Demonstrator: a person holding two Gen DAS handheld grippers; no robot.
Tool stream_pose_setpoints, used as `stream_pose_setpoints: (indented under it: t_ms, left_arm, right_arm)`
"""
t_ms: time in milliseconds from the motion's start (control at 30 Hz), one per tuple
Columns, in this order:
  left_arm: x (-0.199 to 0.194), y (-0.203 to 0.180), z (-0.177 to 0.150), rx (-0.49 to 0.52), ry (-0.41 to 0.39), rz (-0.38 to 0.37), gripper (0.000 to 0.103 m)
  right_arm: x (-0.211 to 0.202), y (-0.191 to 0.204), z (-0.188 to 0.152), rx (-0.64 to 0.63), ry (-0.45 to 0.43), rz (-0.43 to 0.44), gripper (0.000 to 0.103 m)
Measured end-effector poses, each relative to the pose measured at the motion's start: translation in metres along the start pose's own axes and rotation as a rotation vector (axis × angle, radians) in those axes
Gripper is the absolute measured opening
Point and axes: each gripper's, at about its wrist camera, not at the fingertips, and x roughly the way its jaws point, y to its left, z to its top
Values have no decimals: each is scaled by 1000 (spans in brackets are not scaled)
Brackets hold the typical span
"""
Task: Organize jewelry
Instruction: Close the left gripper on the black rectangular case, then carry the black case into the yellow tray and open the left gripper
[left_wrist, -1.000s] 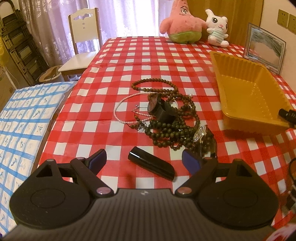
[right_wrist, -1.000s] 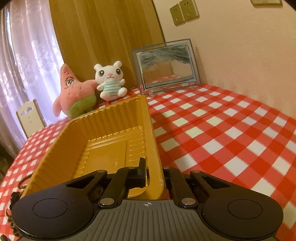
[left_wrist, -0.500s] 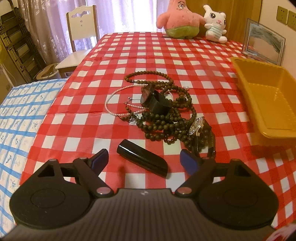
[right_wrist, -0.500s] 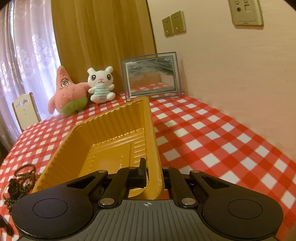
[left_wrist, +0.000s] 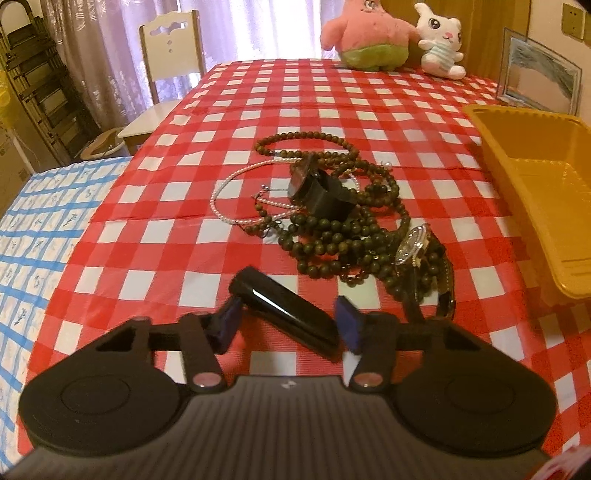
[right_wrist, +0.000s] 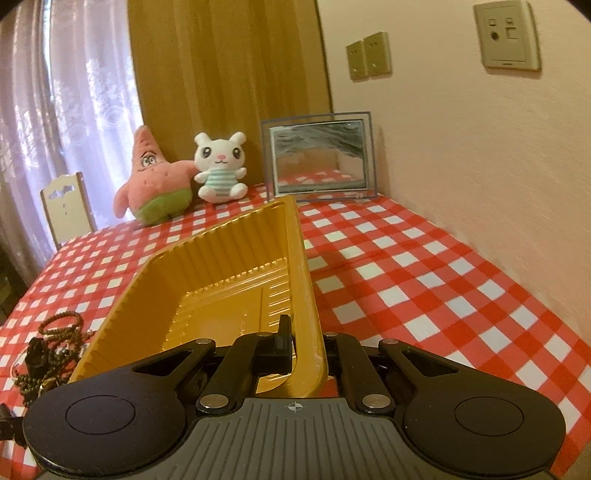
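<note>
With its blue-padded jaws having just been closing around the glossy black oblong case (left_wrist: 282, 308), the left claw (left_wrist: 288, 323) stands at the lower middle of the left wrist view, half spread, the case lying slantwise between the pads on the red-and-white checked worktop (left_wrist: 155, 236). The left pad looks to be at or very near the case's upper end, while the right pad stands just beside its lower end; whether either presses yet I cannot tell for sure, so I judge the pinch not complete. To do this step well, the squeeze wants to land across the case's narrow width rather than along its slant, or the smooth shell may pivot and skid out. Lifting only once both pads bear on it seems the safer course.

The remaining jewelry sits just above the case at the frame's centre: a tangle of dark green bead strands (left_wrist: 332, 236), a thin white pearl string (left_wrist: 236, 192), a black-strapped watch (left_wrist: 317, 188) and a silver-faced watch (left_wrist: 417, 243).

In the right wrist view, the right claw (right_wrist: 306, 354) is pressed together on the near rim of the yellow ribbed plastic tray (right_wrist: 236, 273), which fills the middle of that frame and is empty.

No brand, label or legible writing shows on any item.
</note>
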Motion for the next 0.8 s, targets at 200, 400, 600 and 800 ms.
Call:
stream_pose_setpoints:
  t_ms: [200,400,600,800]
  left_arm:
    - [-5,9,-3,7,-4,11,35]
    - [-6,16,3,-2,-14,13,35]
    - [6,10,3,25,6,11,35]
    - [6,14,1,40,-10,-24,23]
  right_arm:
    - [3,-1,0,-6,10,18,4]
    - [5,-6,2,-18,11,34,4]
    - [1,-12,0,-26,11,48,4]
    - [-10,-17,-3,-35,4,88,4]
